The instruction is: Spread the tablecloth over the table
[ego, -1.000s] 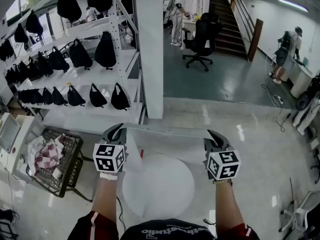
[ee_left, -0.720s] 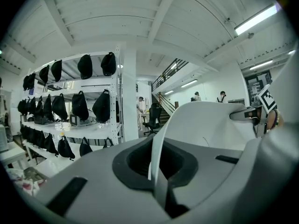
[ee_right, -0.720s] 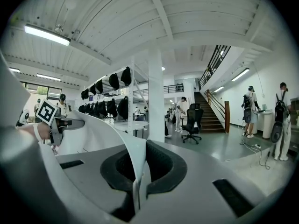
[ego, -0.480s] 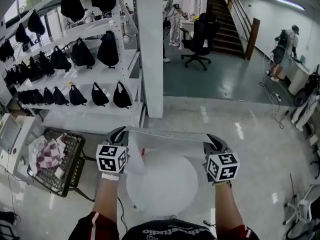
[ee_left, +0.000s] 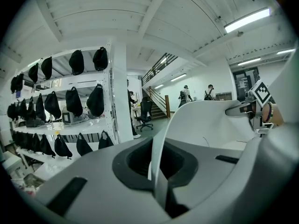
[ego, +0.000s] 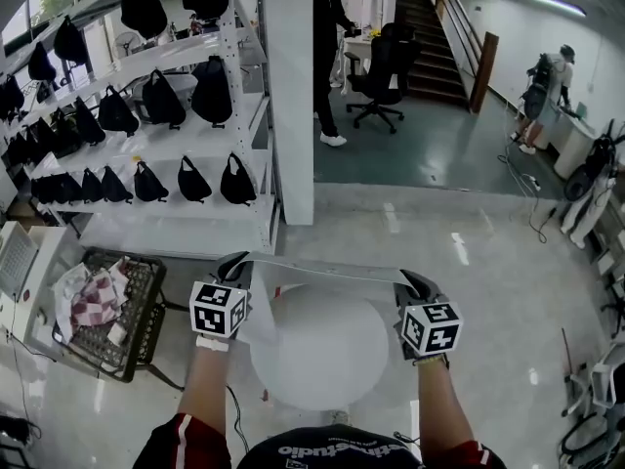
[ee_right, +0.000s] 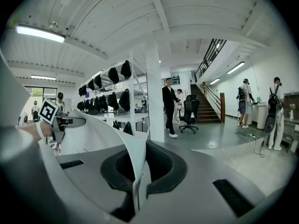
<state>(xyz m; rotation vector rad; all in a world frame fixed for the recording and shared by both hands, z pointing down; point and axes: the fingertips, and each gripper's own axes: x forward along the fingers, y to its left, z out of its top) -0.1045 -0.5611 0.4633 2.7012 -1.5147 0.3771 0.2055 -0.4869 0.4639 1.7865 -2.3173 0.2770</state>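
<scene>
At a white-floored workspace, you hold the white tablecloth (ego: 322, 265) in the air, its upper edge stretched in a band between your two tools. Your left hand-held gripper (ego: 232, 265) is clamped on one end of that edge. In the left gripper view the fabric rises from between the closed jaws and curves off to the right towards your other hand. Your right hand-held gripper (ego: 411, 282) is clamped on the other end, and in the right gripper view the cloth stands up out of the pinched jaws and sweeps left. Both tools sit at about the same height, well apart.

The round white table (ego: 322, 364) lies directly below and in front of you. Part of the cloth hangs down near your left hand, over the table's left edge. To your left a wire basket (ego: 137, 306) holds a checked cloth (ego: 96, 301). Beyond it stands a white rack (ego: 229, 86) hung with black bags (ego: 210, 91), beside a white pillar (ego: 288, 96). Farther back are an office chair (ego: 376, 71), a staircase (ego: 444, 32) and a person (ego: 327, 47) walking past.
</scene>
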